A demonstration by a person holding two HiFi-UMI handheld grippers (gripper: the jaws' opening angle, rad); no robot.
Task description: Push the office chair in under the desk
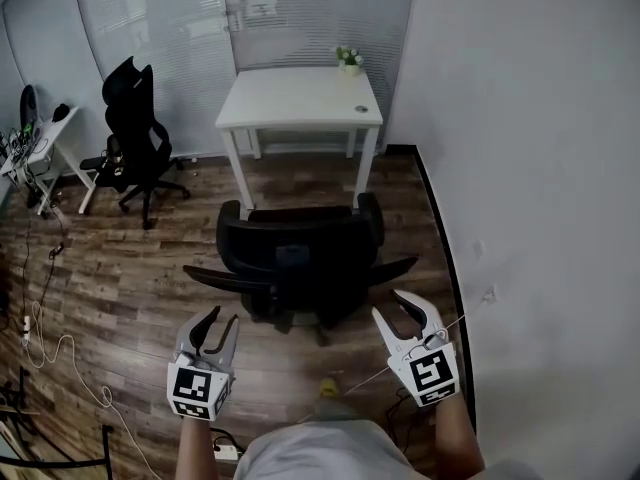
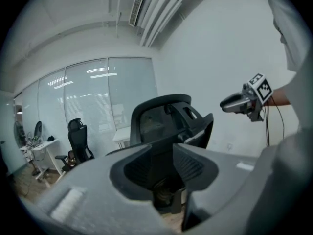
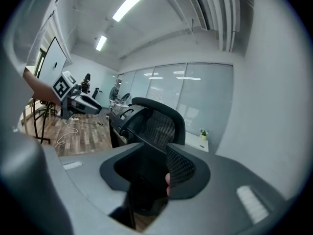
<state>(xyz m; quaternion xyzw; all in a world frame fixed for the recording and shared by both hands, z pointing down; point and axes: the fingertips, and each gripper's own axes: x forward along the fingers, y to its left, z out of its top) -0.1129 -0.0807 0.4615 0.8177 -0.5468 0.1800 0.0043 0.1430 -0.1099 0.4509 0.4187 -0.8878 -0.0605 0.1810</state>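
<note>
A black office chair (image 1: 300, 253) stands on the wood floor with its back towards me. Its seat faces the white desk (image 1: 300, 98) and sits just in front of the desk's legs. My left gripper (image 1: 220, 323) hangs behind the chair's left armrest, jaws apart and empty. My right gripper (image 1: 400, 308) is behind the right armrest, also open and empty. Neither seems to touch the chair. In the left gripper view the chair's back (image 2: 161, 116) fills the gap ahead of the left gripper (image 2: 164, 165). In the right gripper view the mesh back (image 3: 156, 124) lies beyond the right gripper (image 3: 146, 173).
A small potted plant (image 1: 349, 60) stands on the desk's far corner. A white wall (image 1: 540, 168) runs close along the right. A second black chair (image 1: 135, 138) and another desk (image 1: 45, 148) stand at the left. Cables (image 1: 50, 348) trail over the floor at lower left.
</note>
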